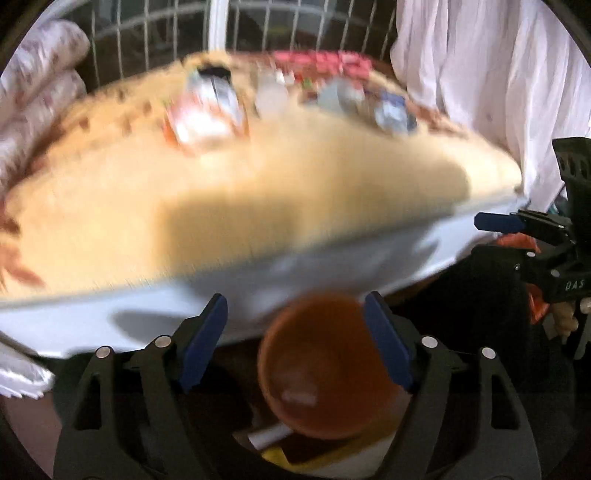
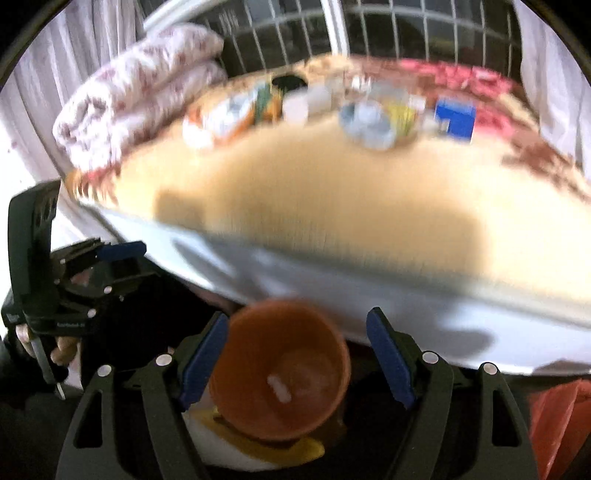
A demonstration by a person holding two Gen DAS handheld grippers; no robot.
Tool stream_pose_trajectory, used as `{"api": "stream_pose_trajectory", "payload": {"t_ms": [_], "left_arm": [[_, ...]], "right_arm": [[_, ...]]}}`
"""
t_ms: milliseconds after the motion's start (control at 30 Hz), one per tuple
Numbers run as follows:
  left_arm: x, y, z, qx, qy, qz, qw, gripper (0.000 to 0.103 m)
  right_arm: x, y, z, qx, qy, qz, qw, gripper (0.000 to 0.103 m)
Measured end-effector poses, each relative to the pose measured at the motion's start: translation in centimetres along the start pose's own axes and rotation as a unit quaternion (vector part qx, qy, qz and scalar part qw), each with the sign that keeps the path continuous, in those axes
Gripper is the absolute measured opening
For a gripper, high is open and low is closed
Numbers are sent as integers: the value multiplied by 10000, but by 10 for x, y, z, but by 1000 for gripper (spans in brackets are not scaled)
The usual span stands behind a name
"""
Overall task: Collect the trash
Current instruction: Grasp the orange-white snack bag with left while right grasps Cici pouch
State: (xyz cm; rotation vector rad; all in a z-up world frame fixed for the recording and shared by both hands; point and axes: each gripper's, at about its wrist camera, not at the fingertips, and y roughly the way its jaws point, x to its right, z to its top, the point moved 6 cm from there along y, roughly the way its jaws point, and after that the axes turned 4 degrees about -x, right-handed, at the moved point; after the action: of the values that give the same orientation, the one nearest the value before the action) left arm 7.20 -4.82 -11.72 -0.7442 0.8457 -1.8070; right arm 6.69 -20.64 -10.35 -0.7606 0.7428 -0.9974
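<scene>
Trash [image 2: 369, 123] (wrappers, a blue box, all blurred) lies along the far side of the bed [image 2: 332, 206], well apart from both grippers. Left gripper [image 1: 295, 343] and right gripper [image 2: 297, 356] hang spread and empty above an orange bin [image 2: 284, 369], probably the collection point.

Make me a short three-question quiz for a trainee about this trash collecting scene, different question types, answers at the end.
1. True or false: the left gripper is shut on the orange cup.
2. Multiple choice: where does the litter pile lie? A) at the near edge of the bed B) on the far side of the bed, near the window grille C) inside the orange cup
3. Fill in: the patterned rolled bedding lies to the ____ of the litter in the right wrist view.

Key: 1 false, both grippers are open and hold nothing, right gripper too. 2 B. 3 left.
</scene>
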Motion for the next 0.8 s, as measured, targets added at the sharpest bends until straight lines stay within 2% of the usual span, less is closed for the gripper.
{"api": "stream_pose_trajectory", "payload": {"t_ms": [133, 233, 300, 333, 500, 567, 800], "left_arm": [[-17, -8, 41, 314, -122, 325, 9989, 76], [-37, -4, 74, 471, -228, 658, 9965, 76], [-50, 0, 96, 503, -332, 823, 9948, 76], [-67, -2, 101, 504, -380, 839, 9945, 76], [-87, 10, 128, 461, -479, 915, 9936, 77], [-89, 15, 135, 431, -468, 900, 9939, 80], [-95, 30, 143, 257, -515, 835, 9948, 81]], "right_arm": [[16, -7, 48, 429, 246, -41, 9988, 76], [33, -7, 80, 575, 525, -167, 9968, 77], [42, -4, 98, 600, 768, -100, 9952, 77], [49, 0, 109, 585, 941, -47, 9938, 78], [76, 27, 147, 425, 1550, -13, 9870, 81], [85, 37, 154, 334, 1719, -28, 9846, 81], [106, 87, 169, -331, 2263, 159, 9734, 82]]}}
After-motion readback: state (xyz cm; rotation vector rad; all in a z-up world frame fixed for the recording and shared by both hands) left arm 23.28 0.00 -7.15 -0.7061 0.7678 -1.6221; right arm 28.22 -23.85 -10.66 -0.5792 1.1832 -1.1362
